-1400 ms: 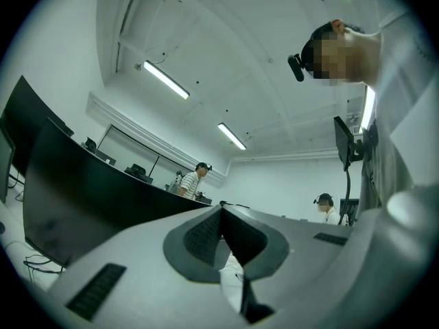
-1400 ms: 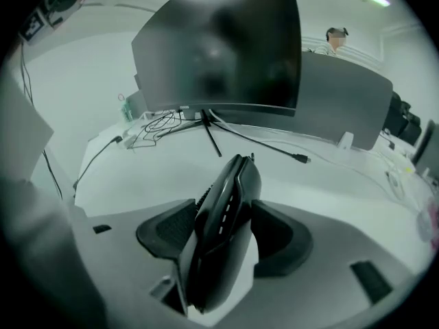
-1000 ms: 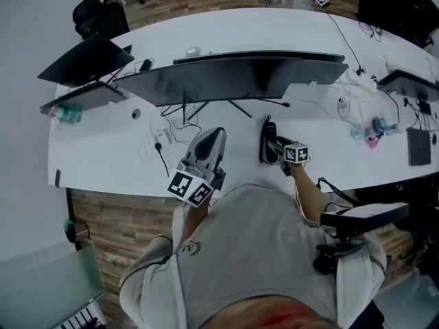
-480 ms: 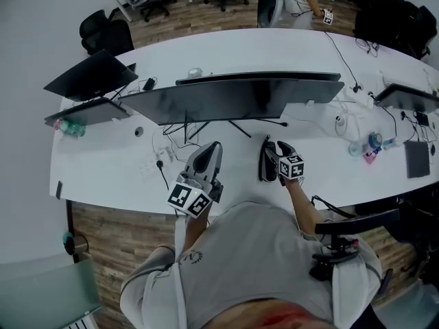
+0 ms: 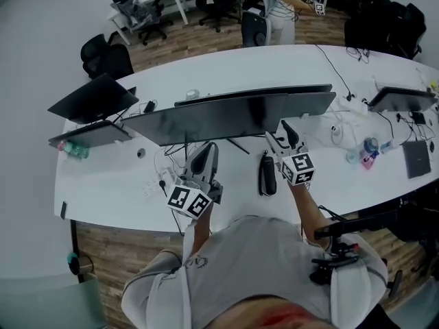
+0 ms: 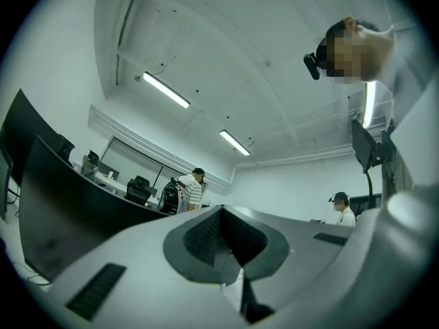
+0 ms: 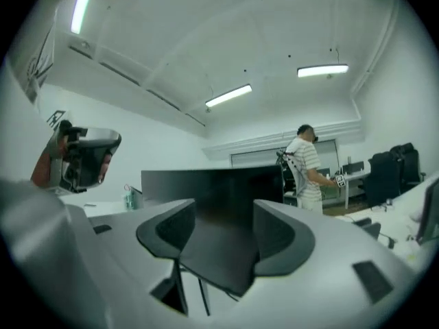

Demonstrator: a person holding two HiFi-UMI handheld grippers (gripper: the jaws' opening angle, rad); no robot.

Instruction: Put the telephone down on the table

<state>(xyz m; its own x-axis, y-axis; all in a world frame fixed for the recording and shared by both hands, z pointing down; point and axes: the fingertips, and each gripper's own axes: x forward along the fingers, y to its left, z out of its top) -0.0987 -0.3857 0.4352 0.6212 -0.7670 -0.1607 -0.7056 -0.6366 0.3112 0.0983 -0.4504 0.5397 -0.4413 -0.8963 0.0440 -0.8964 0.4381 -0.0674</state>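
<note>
Since the slim dark telephone handset (image 5: 266,175) lies lengthwise on the long white curved table (image 5: 103,184), just in front of the wide black monitor (image 5: 233,115) and touching neither tool, the putting-down looks done to me. What remains is a clean retreat. The right gripper (image 5: 282,137) hangs over the table just beyond the handset, its jaws spread wide with nothing between them. Only the dark monitor shows through the gap in its own view. I would keep those jaws spread and draw the tool away high. It should not sweep low across the handset, and its tips should stay off the monitor's lower edge, which sits close ahead. The left gripper (image 5: 208,153) hovers well to the left with its jaws pressed together on nothing. It is best kept idle there, above the thin black cables (image 5: 164,166).

Neither gripper view takes in the telephone at all, since both look out across the room and up at the ceiling lights. From overhead the handset is small and dark. I cannot tell which face is up, whether a cord trails from it, or whether it rests fully flat. The person's shoulders hide the near edge of the table.
</note>
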